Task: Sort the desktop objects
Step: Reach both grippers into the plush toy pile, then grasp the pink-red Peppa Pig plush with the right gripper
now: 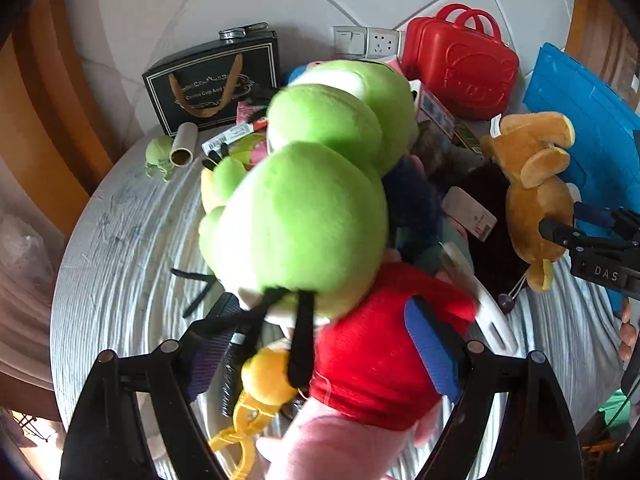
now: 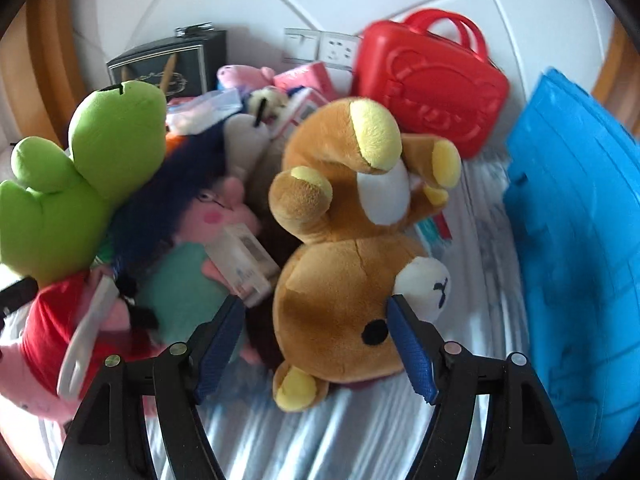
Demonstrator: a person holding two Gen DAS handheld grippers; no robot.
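A pink plush in a red dress lies between the pads of my left gripper. The right pad presses on the dress, and the left pad is partly hidden behind black cords and a yellow toy. A big green frog plush lies over it and fills the view. In the right wrist view a brown bear plush lies head-first between the jaws of my right gripper. The right pad touches its face, while a dark gap separates the left pad from its head. The frog plush sits at the left.
The round grey table holds a pile of plush toys and small boxes. At the back stand a red plastic case, a black gift bag and a cardboard tube. A blue crate is at the right.
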